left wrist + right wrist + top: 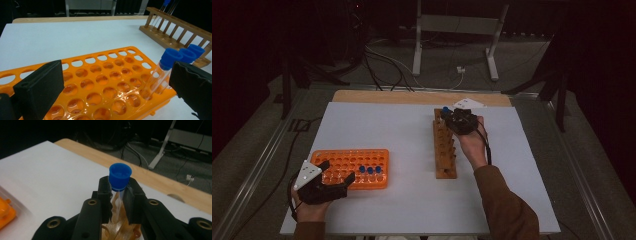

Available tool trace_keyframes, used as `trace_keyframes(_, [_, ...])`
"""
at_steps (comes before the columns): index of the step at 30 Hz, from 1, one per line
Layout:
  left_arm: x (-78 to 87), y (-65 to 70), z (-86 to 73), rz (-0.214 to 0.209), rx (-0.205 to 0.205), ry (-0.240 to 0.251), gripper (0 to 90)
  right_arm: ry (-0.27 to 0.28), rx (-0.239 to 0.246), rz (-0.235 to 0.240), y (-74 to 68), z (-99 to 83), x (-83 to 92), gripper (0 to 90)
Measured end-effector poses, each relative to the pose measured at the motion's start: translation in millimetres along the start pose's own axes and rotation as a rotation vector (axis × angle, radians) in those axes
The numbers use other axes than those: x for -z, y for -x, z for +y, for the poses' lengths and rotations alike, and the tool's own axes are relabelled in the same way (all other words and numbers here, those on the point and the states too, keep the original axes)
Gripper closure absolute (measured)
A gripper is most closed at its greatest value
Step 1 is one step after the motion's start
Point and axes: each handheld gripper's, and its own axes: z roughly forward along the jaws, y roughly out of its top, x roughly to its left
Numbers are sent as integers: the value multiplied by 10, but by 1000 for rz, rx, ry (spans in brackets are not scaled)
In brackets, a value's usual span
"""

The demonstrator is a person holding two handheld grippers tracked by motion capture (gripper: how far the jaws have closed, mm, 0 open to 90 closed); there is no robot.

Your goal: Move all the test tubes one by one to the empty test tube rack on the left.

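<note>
Where the high view gives us just a dark lump over the far end of the wooden rack [445, 145], the right gripper view shows the grip itself: right gripper [120, 195] closed on a clear tube [119, 195] w/ blue cap [120, 176], pads pinching the glass just under the cap, cap standing proud above the jaw tips, rack rungs visible below. The left gripper view adds what the high view blurs: three blue-capped tubes [160, 75] leaning in the right end of the orange rack [105, 82].

Edges: wooden rack sits right of centre on the white table [387, 130], far end near the table's far edge. Wide bare stretch between the two racks.

Left gripper [334, 172] rests at the near-left corner, jaws wide apart w/ nothing btw them, straddling the orange rack's near-left part; capped tubes just beside its right jaw.
</note>
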Motion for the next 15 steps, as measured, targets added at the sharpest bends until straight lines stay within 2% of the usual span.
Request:
trace_keyframes(7, [49,33,71,-1,7,36,9,30,26,14,-29,99,147,770])
trace_keyframes(15, [58,90,172,-11,3,65,13,35,40,54,-111,126,198,770])
